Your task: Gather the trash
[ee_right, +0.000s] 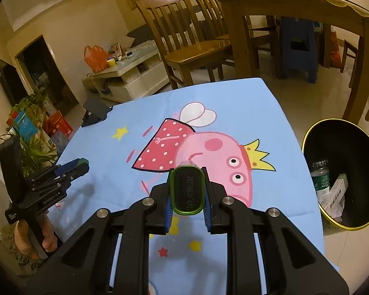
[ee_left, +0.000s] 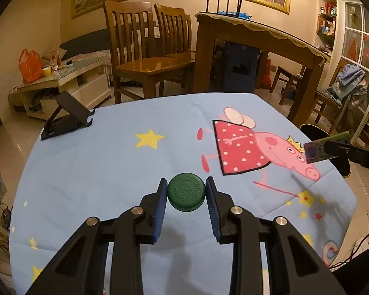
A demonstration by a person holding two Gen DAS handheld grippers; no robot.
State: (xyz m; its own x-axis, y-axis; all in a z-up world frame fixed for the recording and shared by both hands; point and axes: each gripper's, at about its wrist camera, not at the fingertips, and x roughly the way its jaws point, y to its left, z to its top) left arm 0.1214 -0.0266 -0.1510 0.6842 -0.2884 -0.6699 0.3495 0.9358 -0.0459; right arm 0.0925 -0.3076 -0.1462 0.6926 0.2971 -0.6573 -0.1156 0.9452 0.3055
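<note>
We hold two claws over the blue-clothed worktop [ee_right: 270,113]. Our right claw [ee_right: 187,191] is clamped on a small green-rimmed packet [ee_right: 187,189], lengthwise along the fingers. The black bin [ee_right: 307,142] sits down to its right, beside the worktop. Our left claw [ee_left: 186,193], farther away, grips a green bottle cap [ee_left: 186,191].

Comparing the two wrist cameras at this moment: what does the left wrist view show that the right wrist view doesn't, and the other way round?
Left wrist only: the top of the green bottle cap, gripped between the left tool's pads, and the flat printed side of the green packet in the right tool.

Right wrist only: the inside of the black bin, holding a plastic bottle and cartons, and the packet's date-stamped end.

Both: the blue cartoon tablecloth, the black phone stand at its far left corner, wooden chairs and the dining table behind.
</note>
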